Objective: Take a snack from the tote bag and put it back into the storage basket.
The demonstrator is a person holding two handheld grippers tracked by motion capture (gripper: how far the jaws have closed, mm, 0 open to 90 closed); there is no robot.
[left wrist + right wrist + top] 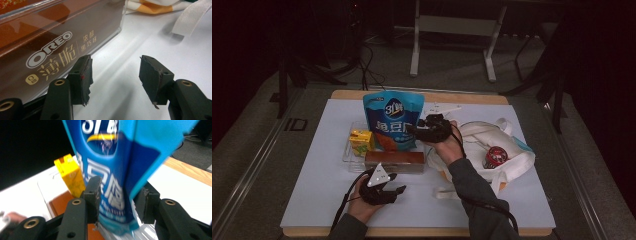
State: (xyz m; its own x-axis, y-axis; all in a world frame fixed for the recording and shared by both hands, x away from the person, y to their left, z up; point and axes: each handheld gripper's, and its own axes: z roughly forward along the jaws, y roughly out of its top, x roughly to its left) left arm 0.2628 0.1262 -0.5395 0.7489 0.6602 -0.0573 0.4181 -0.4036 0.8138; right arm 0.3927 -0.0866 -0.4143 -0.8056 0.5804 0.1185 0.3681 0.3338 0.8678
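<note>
Plainly "OREO" on brown box point(50, 47)

"OREO" on brown box point(50, 37); "31" on blue bag point(117, 170).

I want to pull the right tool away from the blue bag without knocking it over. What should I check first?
1. Right tool released: ok, jaws spread, bag edge between them, pads look apart from it.
2. Blue bag upright in the clear tray: ok.
3. Bag stands unaided: cannot tell.
4. Yellow carton beside the bag, upright: ok.
5. Left tool out of the way: ok, open and empty on the white mat beside the Oreo box.
6. Retreat path toward the tote bag: cannot tell.
</note>
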